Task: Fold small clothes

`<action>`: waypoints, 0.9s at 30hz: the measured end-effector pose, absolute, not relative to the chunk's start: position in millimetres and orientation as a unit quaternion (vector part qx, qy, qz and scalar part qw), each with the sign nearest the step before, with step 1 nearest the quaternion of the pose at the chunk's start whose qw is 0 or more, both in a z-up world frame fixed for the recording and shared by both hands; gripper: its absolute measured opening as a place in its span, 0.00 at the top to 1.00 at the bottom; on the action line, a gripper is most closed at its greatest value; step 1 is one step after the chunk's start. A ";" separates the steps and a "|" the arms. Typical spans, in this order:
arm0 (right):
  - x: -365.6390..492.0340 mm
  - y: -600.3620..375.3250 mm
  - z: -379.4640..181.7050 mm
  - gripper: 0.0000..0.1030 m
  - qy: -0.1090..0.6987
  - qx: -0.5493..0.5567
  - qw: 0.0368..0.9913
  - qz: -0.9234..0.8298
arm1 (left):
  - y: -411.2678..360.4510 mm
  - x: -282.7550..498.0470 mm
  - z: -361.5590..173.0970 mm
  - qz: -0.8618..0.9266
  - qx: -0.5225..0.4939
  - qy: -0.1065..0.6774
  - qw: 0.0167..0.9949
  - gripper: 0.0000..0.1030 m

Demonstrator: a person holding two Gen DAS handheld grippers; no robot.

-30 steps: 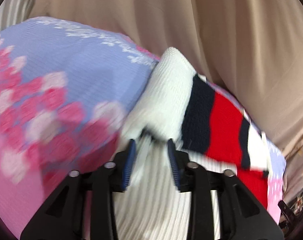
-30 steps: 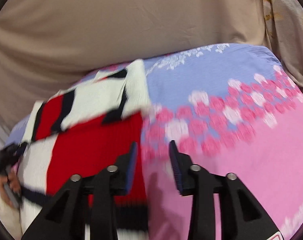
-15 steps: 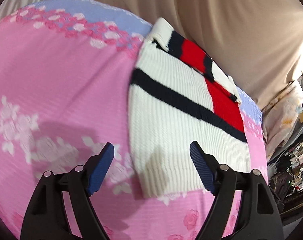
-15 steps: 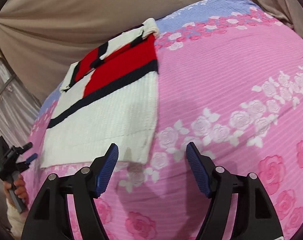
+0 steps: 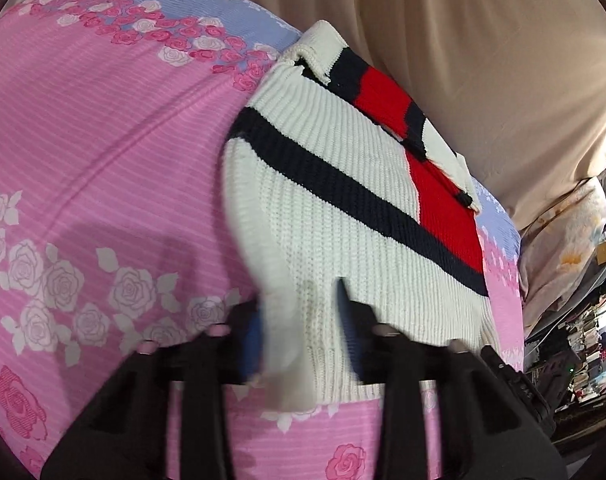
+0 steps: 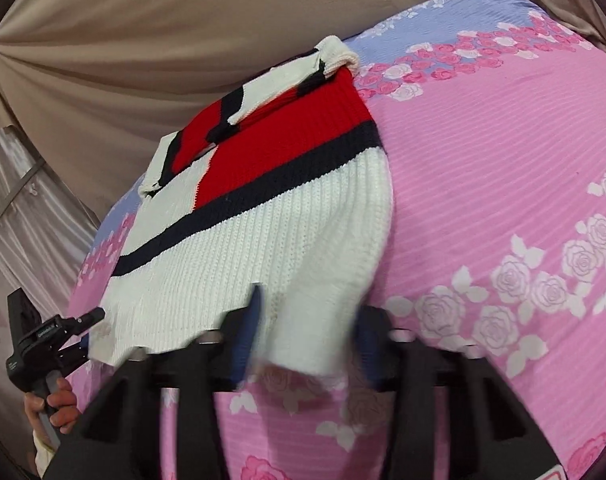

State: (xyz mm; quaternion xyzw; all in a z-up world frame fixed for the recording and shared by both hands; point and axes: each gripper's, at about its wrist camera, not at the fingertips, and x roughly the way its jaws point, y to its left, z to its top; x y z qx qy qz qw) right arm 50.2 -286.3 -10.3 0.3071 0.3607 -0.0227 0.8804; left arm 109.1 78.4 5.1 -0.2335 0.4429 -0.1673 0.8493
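A small white knit sweater [image 5: 323, 216] with a navy stripe and a red block lies on the pink rose-print bedcover [image 5: 103, 160], sleeves folded in at the far end. My left gripper [image 5: 299, 328] has closed on the sweater's near left hem corner, cloth bunched between its fingers. In the right wrist view the sweater [image 6: 263, 232] lies the same way. My right gripper [image 6: 307, 332] grips the near right hem corner, which lifts off the bedcover [image 6: 483, 200]. The left gripper [image 6: 67, 332] shows at the far left of that view.
A beige curtain [image 5: 443, 40] hangs behind the bed. A pale patterned cloth [image 5: 559, 248] and a cluttered shelf [image 5: 583, 352] are at the right. A grey curtain [image 6: 19, 208] hangs at the left in the right wrist view.
A second ago both grippers were low over the sweater. Half a second ago they were wide open, pulled back to the near hem. Now both have closed on the hem corners.
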 end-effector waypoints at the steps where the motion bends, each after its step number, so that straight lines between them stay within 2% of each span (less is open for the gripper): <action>1: 49.5 -285.9 -10.2 0.86 0.358 0.311 0.880 -0.024 | 80.0 108.2 7.4 -0.167 -0.232 0.441 0.850 0.91; 8: 2.7 -277.8 31.8 0.90 0.274 0.296 0.915 -0.028 | 97.2 75.2 44.7 -0.189 -0.220 0.397 0.871 0.94; 15: -82.5 -260.3 74.9 0.90 0.187 0.256 0.948 -0.003 | 116.4 -3.3 85.4 -0.253 -0.195 0.345 0.883 0.95; 21: -182.6 -242.6 117.6 0.90 0.115 0.204 0.971 0.050 | 146.1 -107.0 131.7 -0.317 -0.158 0.220 0.909 0.94; 27: -248.6 -230.4 173.5 0.90 0.012 0.185 0.979 0.085 | 160.0 -160.7 175.6 -0.349 -0.159 0.116 0.916 0.94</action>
